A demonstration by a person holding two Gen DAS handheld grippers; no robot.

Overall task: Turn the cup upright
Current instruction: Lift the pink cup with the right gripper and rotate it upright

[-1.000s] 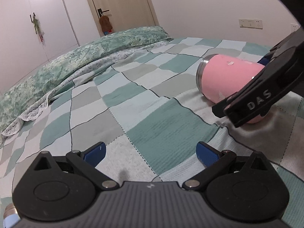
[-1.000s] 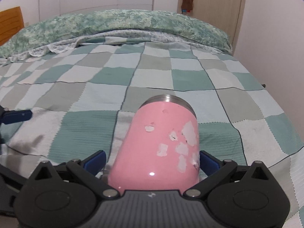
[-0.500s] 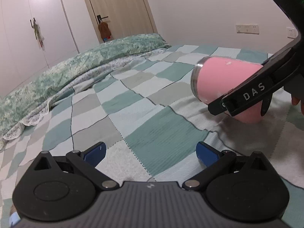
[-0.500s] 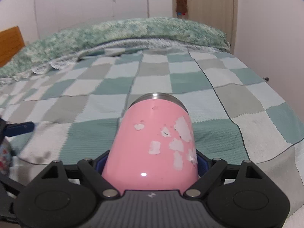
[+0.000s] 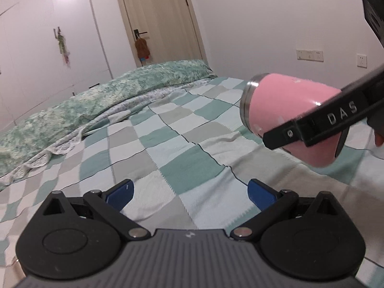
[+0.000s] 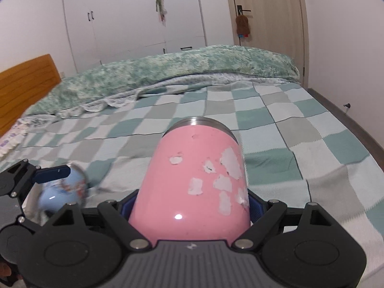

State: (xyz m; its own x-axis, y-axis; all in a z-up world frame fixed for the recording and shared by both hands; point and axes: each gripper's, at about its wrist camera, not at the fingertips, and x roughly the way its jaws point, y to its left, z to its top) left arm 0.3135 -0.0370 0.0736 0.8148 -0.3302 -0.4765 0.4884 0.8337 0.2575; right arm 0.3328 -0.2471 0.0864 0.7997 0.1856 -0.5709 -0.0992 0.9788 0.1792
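One checkered bedspread (image 6: 300,144); wardrobe (image 6: 132,24), door (image 6: 268,12) behind.

2 tools: right tool (image 6: 189,206), left tool (image 5: 189,190). 2 cups: 1 pink cup (image 6: 196,180), 1 blue cup (image 6: 62,193), blurred. 1 bed (image 5: 192,168), 1 checked blanket (image 6: 288,148), 1 green quilt (image 6: 168,72). 1 door (image 6: 266,12), 1 wooden headboard (image 6: 24,86), 2 wall sockets (image 5: 309,55).

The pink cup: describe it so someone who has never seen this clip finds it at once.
On the checked green-and-grey bedspread, look between the fingers of the right gripper. The pink cup is clamped there, lifted and lying sideways. Its steel rim and flaked paint distinguish it from the blurred blue cup beside the left gripper.
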